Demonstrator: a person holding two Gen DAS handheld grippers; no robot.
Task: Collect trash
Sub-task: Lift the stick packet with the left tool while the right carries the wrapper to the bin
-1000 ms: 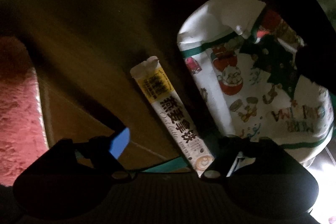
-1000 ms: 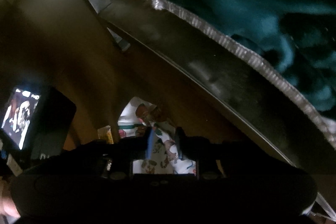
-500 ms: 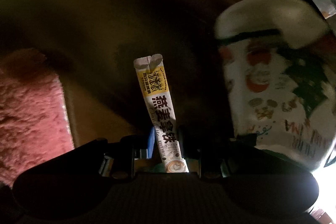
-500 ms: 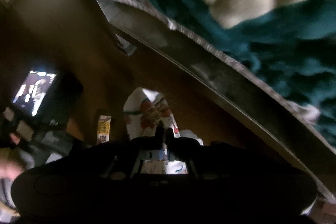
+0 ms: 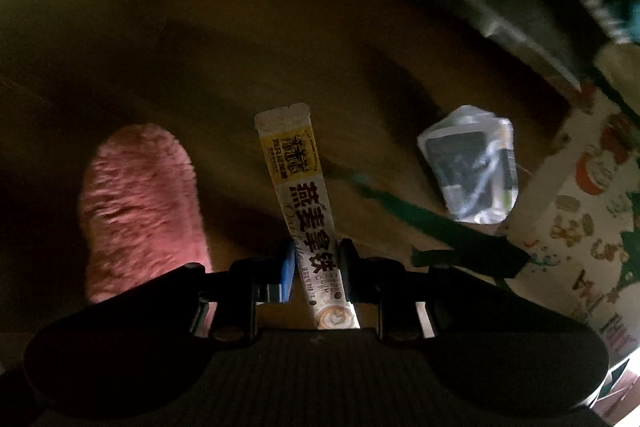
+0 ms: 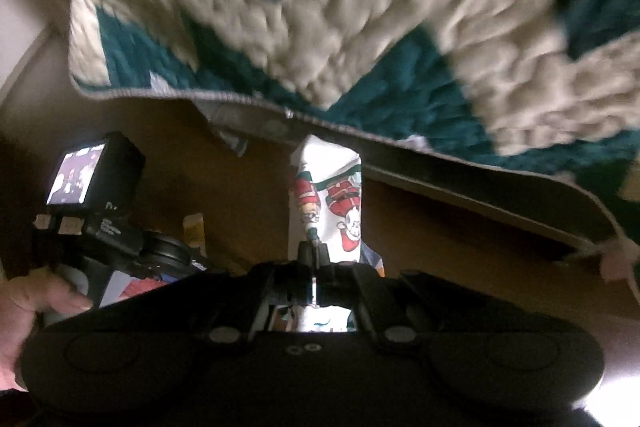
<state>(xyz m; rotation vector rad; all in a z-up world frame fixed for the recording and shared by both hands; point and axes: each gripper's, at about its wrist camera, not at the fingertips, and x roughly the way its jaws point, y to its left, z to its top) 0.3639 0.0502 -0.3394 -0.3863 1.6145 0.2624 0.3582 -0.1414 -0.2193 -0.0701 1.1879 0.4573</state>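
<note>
Dim brown wood floor (image 5: 160, 47). Left wrist view: left gripper (image 5: 316, 273) clenched on oat latte sachet (image 5: 306, 203), pointing away over floor. Pink fluffy slipper (image 5: 140, 203) to left, crumpled clear wrapper (image 5: 472, 171) on floor to right, printed bag edge beyond.

Right wrist view: right gripper (image 6: 314, 255) pinched tight on Christmas-print bag (image 6: 328, 203). Teal-and-cream blanket (image 6: 360, 19) above. Hand (image 6: 24, 319) at left edge.

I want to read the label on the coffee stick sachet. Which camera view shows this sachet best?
The left wrist view: the sachet fills the centre, label readable, held between the left gripper's jaws. The right wrist view shows only a small yellow end of it beside the other gripper's camera.
</note>
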